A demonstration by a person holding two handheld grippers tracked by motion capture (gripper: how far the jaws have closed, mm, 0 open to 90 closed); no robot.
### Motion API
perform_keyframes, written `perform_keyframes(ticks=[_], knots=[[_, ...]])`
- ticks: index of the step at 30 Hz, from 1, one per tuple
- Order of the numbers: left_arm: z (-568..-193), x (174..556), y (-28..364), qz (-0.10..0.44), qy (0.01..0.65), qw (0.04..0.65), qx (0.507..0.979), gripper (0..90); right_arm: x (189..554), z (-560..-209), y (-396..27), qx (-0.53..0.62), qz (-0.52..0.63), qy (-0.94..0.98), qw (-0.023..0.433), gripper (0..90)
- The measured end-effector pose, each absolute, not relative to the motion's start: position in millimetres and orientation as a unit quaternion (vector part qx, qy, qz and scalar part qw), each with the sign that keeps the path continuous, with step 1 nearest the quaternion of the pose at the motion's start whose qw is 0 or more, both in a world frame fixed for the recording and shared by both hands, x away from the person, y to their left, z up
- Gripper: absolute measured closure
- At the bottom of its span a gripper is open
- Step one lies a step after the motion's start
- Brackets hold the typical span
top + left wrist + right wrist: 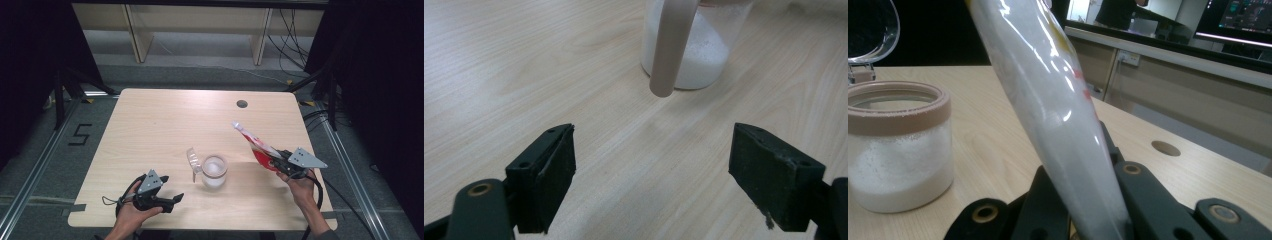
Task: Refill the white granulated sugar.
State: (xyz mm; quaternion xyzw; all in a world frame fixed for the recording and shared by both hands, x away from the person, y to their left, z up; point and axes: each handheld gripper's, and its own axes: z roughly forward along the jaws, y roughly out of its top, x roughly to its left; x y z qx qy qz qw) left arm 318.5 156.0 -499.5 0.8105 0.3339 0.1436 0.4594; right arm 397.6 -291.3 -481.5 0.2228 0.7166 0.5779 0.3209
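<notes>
Near edge of the table (150,120), left side: the left gripper (171,192) rests low over the wood in the person's left hand (131,216). Its jaws stand wide apart with nothing between them; in the left gripper view bare table shows in the gap, and the jar stands just beyond, its handle hanging in front of the glass.

Near edge, right side: the right hand (300,187) holds the right gripper (276,161) above the table. Its jaws are clamped together on the lower end of a pouch (257,146), red and white with clear film. The pouch slants up and away from the gripper, toward the far left, top end free in the air. In the right gripper view the pouch (1048,115) rises steeply between the jaws, white contents showing through the film.

Mid-table, between the two grippers: a clear jar (214,171) with a tan rim, part full of white grains, standing upright on the wood. Its hinged clear lid (192,159) is flipped open to the left. The pouch is near the jar but apart from it.

Farther back: a round cable hole (242,104) in the tabletop.
</notes>
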Motion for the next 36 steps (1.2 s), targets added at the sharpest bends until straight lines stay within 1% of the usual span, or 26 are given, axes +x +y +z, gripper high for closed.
perform_keyframes(ticks=[1, 3, 7, 8, 9, 13, 14, 16, 18, 19, 20, 21, 24, 27, 29, 30, 32, 33, 34, 36], knots=[[-499.5, 318.5, 156.0, 0.144, 0.333, 0.459, 0.811, 18.4, 399.0, -482.5, -291.3, 0.219, 0.575, 0.717, 0.327, 88.7], [-499.6, 318.4, 155.8, 0.144, 0.334, 0.460, 0.810, 18.4, 399.7, -485.6, -290.1, 0.223, 0.576, 0.721, 0.315, 88.7], [-499.8, 318.3, 155.7, 0.143, 0.335, 0.462, 0.809, 18.4, 402.7, -490.7, -288.6, 0.222, 0.571, 0.725, 0.313, 88.7], [-499.7, 318.3, 155.7, 0.143, 0.335, 0.462, 0.809, 18.4, 402.0, -492.4, -287.1, 0.229, 0.570, 0.727, 0.306, 88.7], [-499.5, 318.2, 155.7, 0.145, 0.336, 0.461, 0.809, 18.4, 400.3, -493.8, -285.9, 0.243, 0.568, 0.733, 0.286, 88.7], [-499.4, 318.0, 156.1, 0.145, 0.335, 0.459, 0.810, 18.4, 400.2, -495.0, -285.4, 0.249, 0.571, 0.725, 0.294, 88.6], [-499.4, 317.6, 155.9, 0.145, 0.338, 0.460, 0.808, 18.4, 398.6, -495.8, -285.1, 0.264, 0.569, 0.728, 0.276, 88.6], [-500.0, 317.8, 155.8, 0.146, 0.337, 0.463, 0.807, 18.4, 401.3, -497.0, -286.7, 0.256, 0.568, 0.725, 0.294, 88.4], [-499.4, 318.0, 156.5, 0.146, 0.335, 0.460, 0.810, 18.4, 399.2, -497.2, -285.9, 0.273, 0.571, 0.722, 0.280, 88.1], [-499.7, 317.9, 156.2, 0.145, 0.337, 0.461, 0.808, 18.4, 397.5, -496.6, -286.4, 0.280, 0.567, 0.728, 0.264, 88.1], [-499.8, 318.0, 156.2, 0.144, 0.338, 0.462, 0.807, 18.4, 396.9, -496.4, -287.1, 0.284, 0.567, 0.727, 0.262, 88.0], [-499.9, 317.7, 155.9, 0.143, 0.340, 0.462, 0.806, 18.4, 398.8, -496.2, -289.2, 0.269, 0.566, 0.727, 0.279, 88.0], [-500.0, 317.8, 156.1, 0.147, 0.336, 0.463, 0.807, 18.4, 395.8, -496.5, -290.8, 0.289, 0.563, 0.725, 0.271, 87.6], [-499.6, 317.4, 156.2, 0.148, 0.336, 0.461, 0.807, 18.4, 393.4, -495.5, -292.3, 0.285, 0.555, 0.729, 0.282, 87.4], [-499.7, 318.0, 156.7, 0.149, 0.334, 0.461, 0.809, 18.4, 391.9, -494.8, -291.7, 0.286, 0.552, 0.734, 0.274, 87.1], [-499.7, 317.9, 156.8, 0.149, 0.334, 0.461, 0.809, 18.4, 388.2, -495.0, -290.7, 0.305, 0.549, 0.728, 0.276, 87.0], [-499.4, 317.8, 156.8, 0.147, 0.334, 0.461, 0.809, 18.4, 390.2, -494.0, -293.7, 0.282, 0.546, 0.737, 0.282, 86.8], [-499.3, 317.8, 156.8, 0.149, 0.333, 0.459, 0.810, 18.4, 389.5, -493.7, -293.5, 0.289, 0.545, 0.734, 0.284, 86.6], [-499.4, 317.6, 156.5, 0.148, 0.334, 0.461, 0.809, 18.4, 388.5, -495.3, -291.4, 0.303, 0.553, 0.730, 0.265, 86.5], [-499.7, 317.4, 156.3, 0.149, 0.336, 0.461, 0.808, 18.4, 386.3, -495.3, -292.1, 0.318, 0.552, 0.723, 0.267, 86.3]])
